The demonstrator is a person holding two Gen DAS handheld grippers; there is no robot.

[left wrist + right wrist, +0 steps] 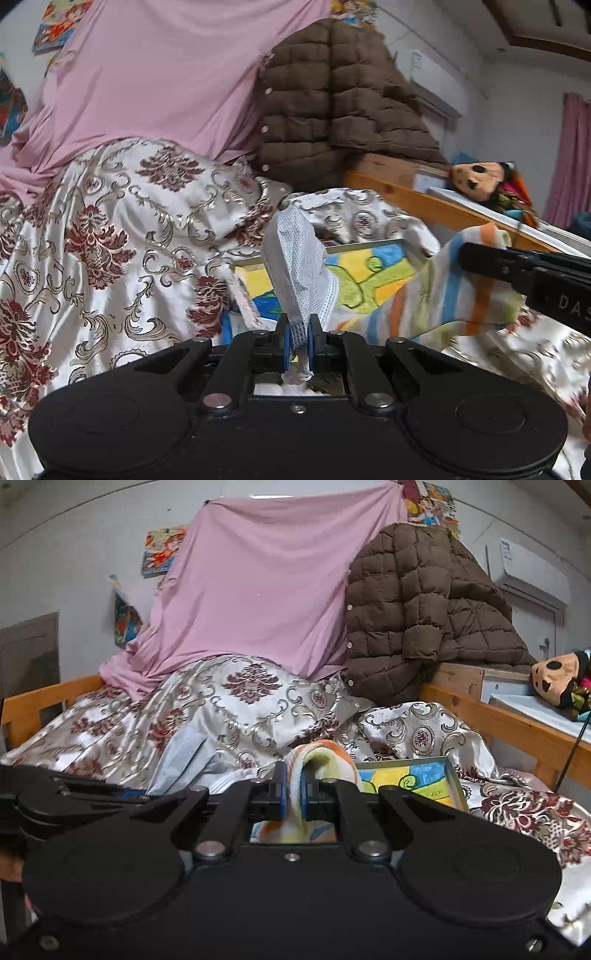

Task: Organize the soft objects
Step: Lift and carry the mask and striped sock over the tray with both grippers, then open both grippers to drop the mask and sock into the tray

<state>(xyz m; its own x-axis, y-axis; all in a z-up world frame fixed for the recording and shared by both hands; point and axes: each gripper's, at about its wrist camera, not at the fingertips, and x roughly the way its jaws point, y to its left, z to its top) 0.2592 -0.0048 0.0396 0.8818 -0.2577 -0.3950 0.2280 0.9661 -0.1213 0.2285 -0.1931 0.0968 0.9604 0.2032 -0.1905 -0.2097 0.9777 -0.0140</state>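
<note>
left claw (298, 341) pinching mesh cloth (295, 273) | right claw (293, 792) pinching striped towel (321, 760)

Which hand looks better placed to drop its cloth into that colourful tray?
Probably the right. The right gripper pinches the striped towel, close beside the tray. The left gripper holds a pale mesh cloth upright, with the tray showing behind it.

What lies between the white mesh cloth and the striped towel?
In the left wrist view, the painted tray on the floral bedspread shows between the white mesh cloth and the striped towel.
</note>
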